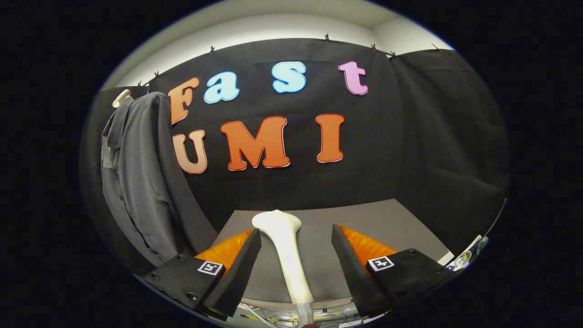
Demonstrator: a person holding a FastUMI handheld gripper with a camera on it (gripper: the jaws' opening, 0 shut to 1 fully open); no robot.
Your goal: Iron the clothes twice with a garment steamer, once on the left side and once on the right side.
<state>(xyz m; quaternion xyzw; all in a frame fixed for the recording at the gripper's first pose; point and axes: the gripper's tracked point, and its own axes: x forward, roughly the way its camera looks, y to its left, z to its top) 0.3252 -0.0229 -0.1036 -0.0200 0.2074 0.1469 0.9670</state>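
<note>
While the hand-held gripper (295, 239) points across the booth, its 2 fingers stand apart, with the white plastic garment steamer head (283, 248) lying between them. That steamer runs from a flared nozzle at 12 o'clock, just past the fingertips, down to a narrow neck at 6 o'clock, where a pale ribbed hose (304, 314) joins it. The left finger's inner edge looks close to or touching the nozzle's side, though I cannot tell for sure; the right finger is clearly apart from it, so the steamer is not clamped.

Under the steamer lies a flat grey matte surface (387, 223), bare ahead of the fingers and reaching to the foot of the booth wall at 12 o'clock. At 4 o'clock from the right finger, papers or cards (467, 256) rest at the surface's far corner, too small to make out. At 6 o'clock, below the near edge of the surface, some thin cables (273, 319) show.

A black cloth wall (432, 150) closes the booth behind and to the right, clipped along its top; above it is a pale room wall (291, 27) and ceiling. At 10 o'clock from the fingers hangs a dark grey buttoned shirt (136, 173) on a cream-coloured hanger (120, 97), draped against the cloth and well apart from the steamer.
</note>
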